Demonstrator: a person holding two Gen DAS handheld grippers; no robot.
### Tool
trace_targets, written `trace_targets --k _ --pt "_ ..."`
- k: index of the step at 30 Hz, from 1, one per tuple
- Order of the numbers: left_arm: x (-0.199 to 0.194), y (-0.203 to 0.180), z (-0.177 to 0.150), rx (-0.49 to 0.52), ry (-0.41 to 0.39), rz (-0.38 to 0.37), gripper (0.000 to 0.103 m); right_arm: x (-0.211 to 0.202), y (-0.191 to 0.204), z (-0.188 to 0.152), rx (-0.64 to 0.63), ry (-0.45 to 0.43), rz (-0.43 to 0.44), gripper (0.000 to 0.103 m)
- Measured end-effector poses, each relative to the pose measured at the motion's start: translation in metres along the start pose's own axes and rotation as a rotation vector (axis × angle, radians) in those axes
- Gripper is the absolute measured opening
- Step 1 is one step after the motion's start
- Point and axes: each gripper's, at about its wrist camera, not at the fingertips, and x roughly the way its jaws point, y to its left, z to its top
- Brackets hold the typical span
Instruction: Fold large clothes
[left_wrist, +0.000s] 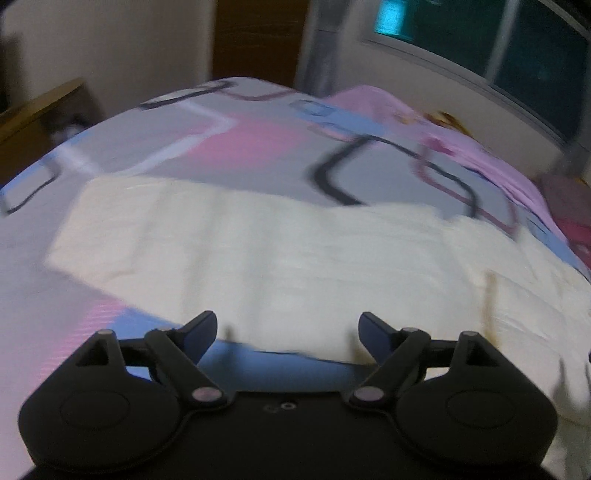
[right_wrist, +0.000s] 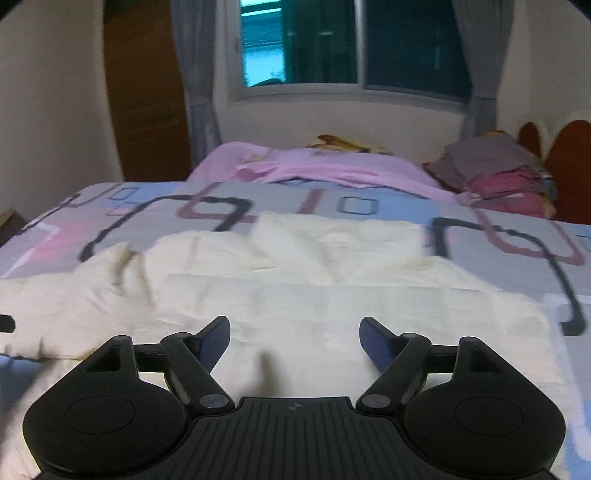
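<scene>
Both grippers empty, jaws wide: left gripper (left_wrist: 288, 332), right gripper (right_wrist: 294, 338). Cream garment (right_wrist: 295, 291) lies part-folded on bedspread (right_wrist: 388, 206). I'd pinch near-edge corners evenly, w/ fold kept square.

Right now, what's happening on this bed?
A person is folding a cream garment spread on the patterned bedsheet. Both tools are free: the left hand-held gripper and the right hand-held gripper hang over the cloth with jaws open and nothing between them. One flap already lies folded over the near part of the garment. A pink blanket and a stack of folded clothes sit at the far side under the window.
</scene>
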Motion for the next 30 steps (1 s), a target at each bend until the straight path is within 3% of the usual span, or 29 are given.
trace_targets --k 3,8,11,17,18,19,22,25,30 --pt "0.002 0.041 0.005 -0.081 0.009 0.030 0.085 0.012 0.021 0.002 0.001 0.016 0.028 0.077" --pt "0.013 0.108 0.008 -0.276 0.029 0.017 0.084 0.029 0.053 -0.004 -0.009 0.049 0.073 0.077" --pt "0.026 0.136 0.010 -0.368 0.033 0.021 0.075 0.037 0.066 -0.007 -0.008 0.065 0.082 0.077" --pt "0.049 0.170 0.015 -0.487 -0.032 -0.068 0.066 0.050 0.076 -0.009 -0.022 0.077 0.059 0.077" --pt "0.051 0.169 0.015 -0.492 -0.046 -0.072 0.063 0.052 0.076 -0.009 -0.018 0.075 0.049 0.077" --pt "0.053 0.171 0.016 -0.499 -0.059 -0.073 0.048 0.052 0.074 -0.009 -0.013 0.073 0.043 0.077" --pt "0.061 0.180 0.014 -0.559 -0.076 -0.082 0.019 0.063 0.075 -0.012 -0.014 0.102 0.024 0.076" --pt "0.059 0.175 0.016 -0.521 -0.102 -0.074 0.008 0.080 0.075 -0.022 -0.009 0.166 0.022 0.077" --pt "0.035 0.149 0.027 -0.410 -0.184 -0.111 0.006 0.080 0.070 -0.020 0.005 0.162 0.045 0.077"
